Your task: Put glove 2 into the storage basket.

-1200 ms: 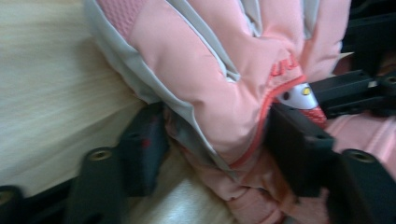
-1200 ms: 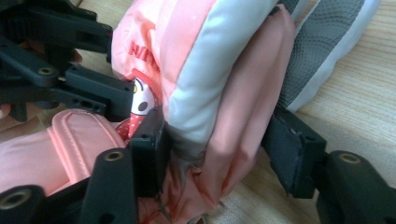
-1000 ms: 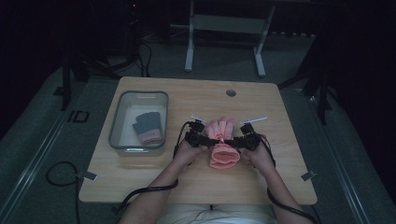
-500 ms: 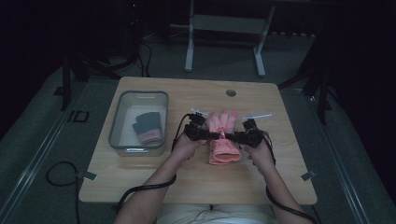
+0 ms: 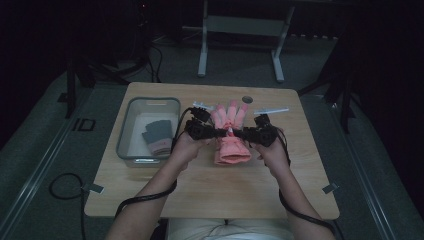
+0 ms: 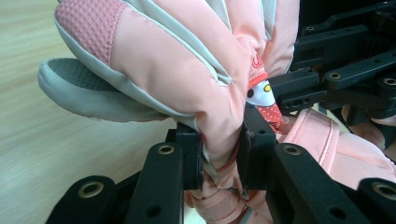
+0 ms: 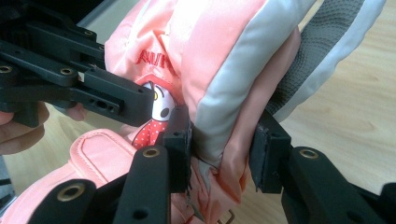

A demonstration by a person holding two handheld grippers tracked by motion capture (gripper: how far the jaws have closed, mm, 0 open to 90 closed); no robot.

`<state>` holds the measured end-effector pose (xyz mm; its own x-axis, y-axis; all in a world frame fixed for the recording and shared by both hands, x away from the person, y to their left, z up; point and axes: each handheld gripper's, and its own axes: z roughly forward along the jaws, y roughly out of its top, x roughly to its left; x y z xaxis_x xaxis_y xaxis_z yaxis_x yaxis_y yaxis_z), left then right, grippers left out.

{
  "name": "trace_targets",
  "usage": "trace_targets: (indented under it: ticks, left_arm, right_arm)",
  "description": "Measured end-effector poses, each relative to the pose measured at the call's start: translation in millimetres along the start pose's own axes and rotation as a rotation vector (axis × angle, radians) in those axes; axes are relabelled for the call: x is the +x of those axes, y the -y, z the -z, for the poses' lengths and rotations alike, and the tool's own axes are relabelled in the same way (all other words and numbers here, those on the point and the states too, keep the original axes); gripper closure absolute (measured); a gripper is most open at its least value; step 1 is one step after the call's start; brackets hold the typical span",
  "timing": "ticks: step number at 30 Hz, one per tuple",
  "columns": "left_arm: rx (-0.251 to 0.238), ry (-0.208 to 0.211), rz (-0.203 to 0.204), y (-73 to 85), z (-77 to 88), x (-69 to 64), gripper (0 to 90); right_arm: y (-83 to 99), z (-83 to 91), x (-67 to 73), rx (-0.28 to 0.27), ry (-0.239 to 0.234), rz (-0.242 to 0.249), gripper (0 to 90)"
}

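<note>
A padded pink fabric glove with grey trim and a small cartoon patch (image 5: 230, 135) hung above the middle of the light wooden tabletop (image 5: 165, 195), fingers pointing away from the person, cuff drooping toward the person.

The left hand-held gripper (image 5: 216, 133) gripped the glove from its left side; in the left gripper view its jaws were clenched on a bunched fold of the pink fabric (image 6: 219, 135), pads pressing both sides. The jaws had just been closing on that fold.

The right hand-held gripper (image 5: 242, 133) gripped the glove from its right side; in the right gripper view a thicker fold of pink and grey fabric (image 7: 224, 140) sat pinched between its pads, the jaws likewise just closing.

Left of the glove, on the tabletop, stood a clear rectangular plastic bin (image 5: 129, 131). Inside it lay a dark grey glove with a pinkish cuff (image 5: 157, 136).
</note>
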<state>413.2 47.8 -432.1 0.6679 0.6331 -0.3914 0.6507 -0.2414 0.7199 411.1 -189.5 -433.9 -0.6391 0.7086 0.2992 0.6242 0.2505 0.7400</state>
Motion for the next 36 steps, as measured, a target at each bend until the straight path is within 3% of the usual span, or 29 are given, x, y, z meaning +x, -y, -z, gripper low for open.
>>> trace_targets:
  ticks: [17, 36]
  left_arm:
    - [-0.048, -0.094, 0.003, -10.5, 61.4, 11.6, 73.0]
    - [-0.074, -0.182, 0.042, 5.4, 120.5, 37.9, 73.0]
  right_arm:
    - [-46.2, -17.3, 42.0, -0.022, -0.032, 0.067, 63.8]
    - [-75.5, -59.0, 89.4, -0.005, -0.097, 0.121, 63.7]
